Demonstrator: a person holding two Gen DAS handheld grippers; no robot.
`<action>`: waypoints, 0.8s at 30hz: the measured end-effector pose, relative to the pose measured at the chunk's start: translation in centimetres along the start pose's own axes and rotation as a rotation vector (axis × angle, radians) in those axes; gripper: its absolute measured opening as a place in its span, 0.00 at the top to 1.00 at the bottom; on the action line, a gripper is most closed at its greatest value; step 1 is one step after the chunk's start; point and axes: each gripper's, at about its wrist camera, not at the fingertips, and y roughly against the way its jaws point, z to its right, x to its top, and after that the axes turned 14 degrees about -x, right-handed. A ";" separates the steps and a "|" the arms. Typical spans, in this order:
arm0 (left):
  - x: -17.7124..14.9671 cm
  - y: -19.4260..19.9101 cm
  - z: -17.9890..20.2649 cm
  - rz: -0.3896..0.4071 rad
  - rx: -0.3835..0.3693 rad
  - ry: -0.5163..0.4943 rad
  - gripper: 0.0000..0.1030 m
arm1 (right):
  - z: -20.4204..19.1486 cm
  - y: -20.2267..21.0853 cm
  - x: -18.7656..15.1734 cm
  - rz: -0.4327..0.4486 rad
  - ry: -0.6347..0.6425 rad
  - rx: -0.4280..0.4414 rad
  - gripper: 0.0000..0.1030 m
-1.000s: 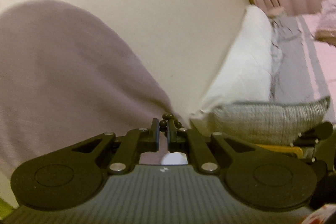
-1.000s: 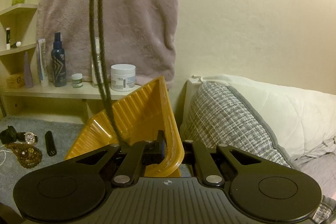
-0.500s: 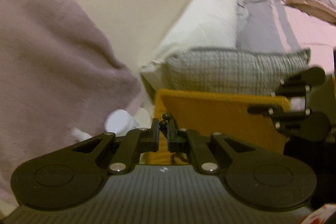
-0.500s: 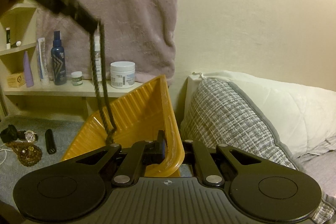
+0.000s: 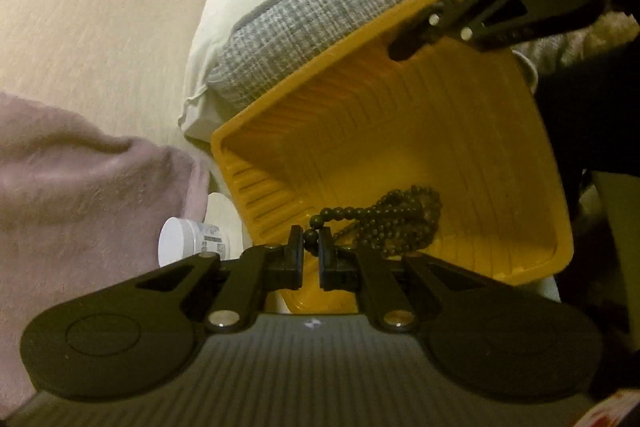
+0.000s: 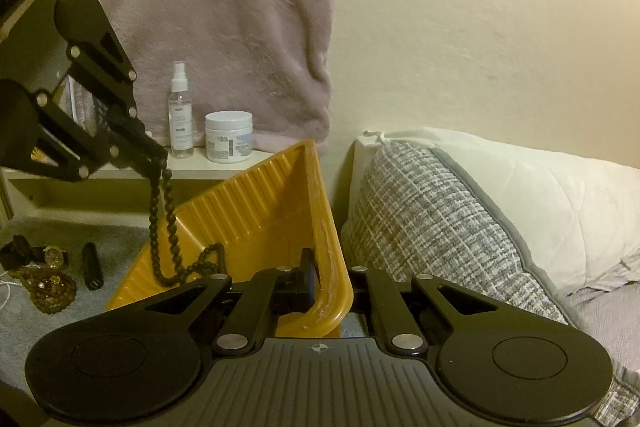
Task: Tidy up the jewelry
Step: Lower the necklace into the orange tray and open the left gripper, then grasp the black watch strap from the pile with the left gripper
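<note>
Left gripper (image 5: 311, 253) pinched on the upper beads of a dark bead necklace (image 5: 394, 217), poised over the yellow tray (image 5: 440, 131). Most of the strand piled on the tray's ribbed floor; a double length hanging from the closed jaws down into the tray in the right wrist view (image 6: 162, 211). Right gripper (image 6: 330, 277) clamped on the tray's near rim, one finger inside the wall, one outside, holding the tray (image 6: 260, 195) tilted with its far corner raised. Seen from the left wrist view too, gripping the rim beside the handle slot (image 5: 436, 23).

Behind the tray, a grey checked pillow (image 6: 432, 211) against a white pillow (image 6: 540, 187). On the low shelf (image 6: 120, 173): a white jar (image 6: 229, 137) and a clear spray bottle (image 6: 180, 115), a mauve fleece (image 6: 224, 7) hanging above them. On the grey bed cover (image 6: 48, 323) left of the tray (well apart from it): a wristwatch (image 6: 52, 255), a brown bead bracelet (image 6: 52, 293), a small black cylinder (image 6: 92, 265).
</note>
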 end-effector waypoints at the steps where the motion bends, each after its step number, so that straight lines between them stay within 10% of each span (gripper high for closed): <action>1: 0.0 -0.1 0.1 -0.002 -0.005 -0.004 0.94 | 0.0 0.0 0.0 -0.001 -0.001 0.000 0.94; 15: -0.1 -0.5 -1.5 0.032 -0.029 0.135 0.80 | 0.0 0.0 0.0 -0.005 -0.005 -0.002 0.94; 24: -6.1 4.5 -3.0 0.172 0.084 0.584 0.76 | 0.0 0.2 -0.2 -0.008 -0.013 -0.001 0.95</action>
